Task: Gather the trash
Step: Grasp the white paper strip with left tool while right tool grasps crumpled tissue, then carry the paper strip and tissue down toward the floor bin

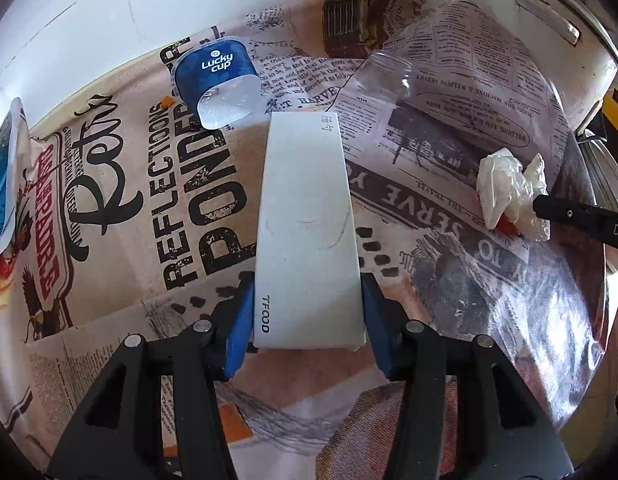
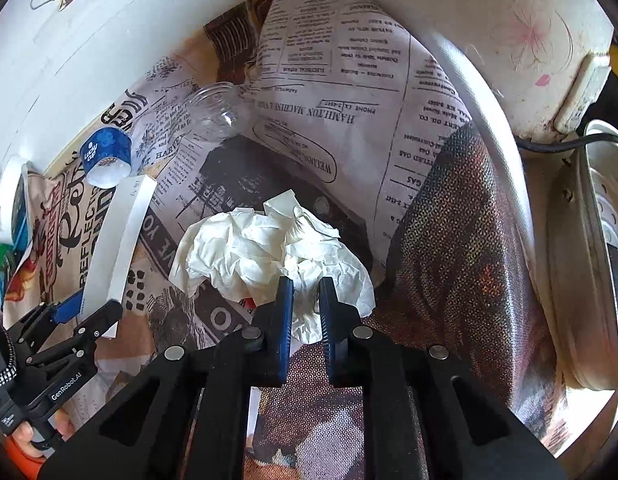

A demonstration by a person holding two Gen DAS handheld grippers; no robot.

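My left gripper (image 1: 307, 312) is shut on a long white carton marked TFOOD (image 1: 307, 220), which lies lengthwise on the table pointing away; it also shows in the right wrist view (image 2: 117, 240), with the left gripper (image 2: 89, 312) at its near end. My right gripper (image 2: 305, 300) is shut on a crumpled white tissue (image 2: 269, 248), which also shows at the right of the left wrist view (image 1: 509, 188). A blue Lucky cup (image 1: 217, 80) lies on its side beyond the carton. A clear plastic jar (image 1: 385, 76) lies to its right.
The table wears a newspaper-print cloth (image 1: 149, 184) under clear plastic. A white appliance (image 1: 549, 32) stands at the back right, with a cable (image 2: 557, 146) beside it. A white wall (image 1: 109, 8) runs behind. A blue-and-white packet (image 1: 5, 176) sits at the far left.
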